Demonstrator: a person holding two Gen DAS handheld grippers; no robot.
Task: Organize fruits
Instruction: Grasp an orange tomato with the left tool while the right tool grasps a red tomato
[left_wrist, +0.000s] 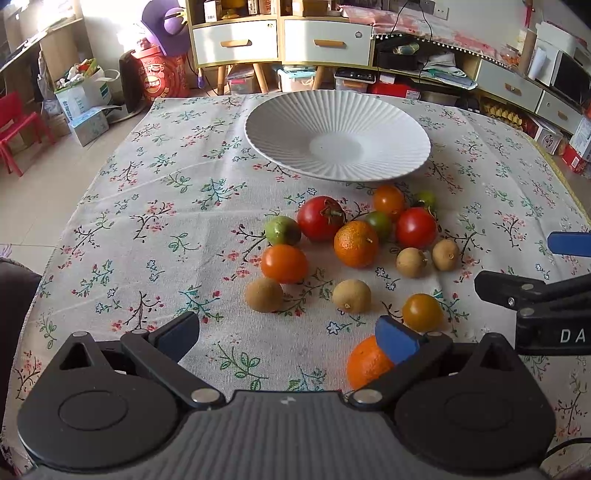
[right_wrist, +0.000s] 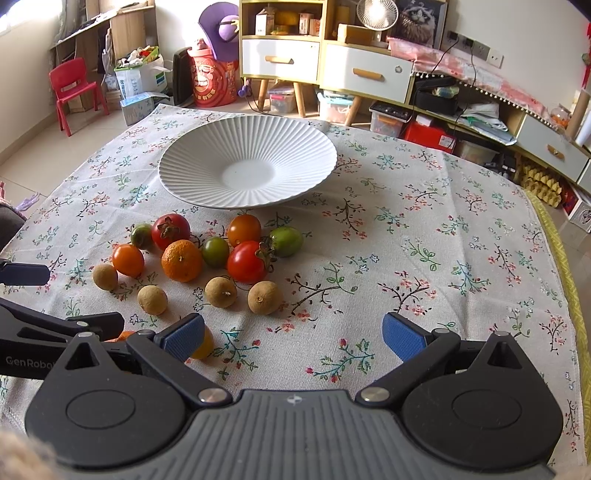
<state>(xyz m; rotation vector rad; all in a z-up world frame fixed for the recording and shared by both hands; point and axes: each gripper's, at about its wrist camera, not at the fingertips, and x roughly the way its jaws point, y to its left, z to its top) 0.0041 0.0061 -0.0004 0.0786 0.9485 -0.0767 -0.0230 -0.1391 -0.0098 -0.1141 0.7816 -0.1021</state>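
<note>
Home living room: floral tablecloth (right_wrist: 424, 236), drawer cabinets (right_wrist: 325, 62), red child chair (right_wrist: 74, 88), desk fan (right_wrist: 376, 14).

- A table draped in a floral cloth (right_wrist: 424, 258) stood in the middle of the room, on a pale tiled floor (right_wrist: 40, 155).
- Behind it ran a wooden cabinet with white drawers (right_wrist: 280, 59) on splayed legs, its shelves packed with boxes.
- A small red plastic chair (right_wrist: 72, 88) sat near the left wall.
- A red drum (right_wrist: 212, 79) stood beside a purple plush toy (right_wrist: 221, 29).
- A little fan (right_wrist: 376, 13) perched atop the cabinet.
- Strong daylight poured in from the left; the walls were plain white.
- Storage bins (left_wrist: 295, 79) crowded under the cabinet.
</note>
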